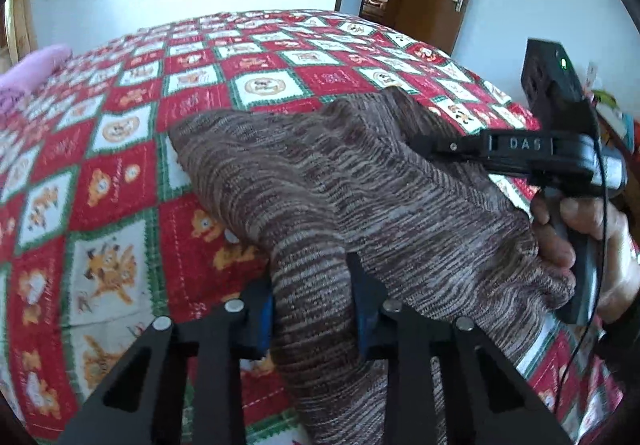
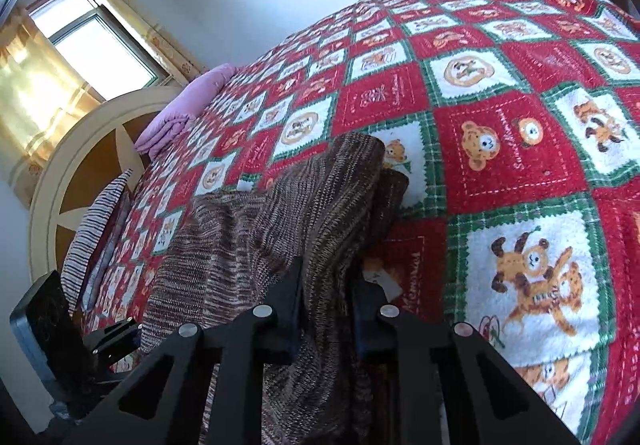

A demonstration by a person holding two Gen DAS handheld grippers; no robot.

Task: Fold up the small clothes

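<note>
Both grippers are pinching the brown knit garment (image 1: 360,189), which lies bunched on the bed (image 1: 120,165) with its red bear quilt. The left gripper (image 1: 314,309) has its fingers clamped on one fold, and the right gripper (image 2: 326,309) has its fingers clamped on another. This looks like the start of a fold. Next, I think both hands must lift together and lay the cloth over flat. The right gripper's side reads "DAS".

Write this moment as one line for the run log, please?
stage: lifting to fold | left gripper: shut on brown knit garment | right gripper: shut on same garment | surface: red patchwork bedspread
</note>
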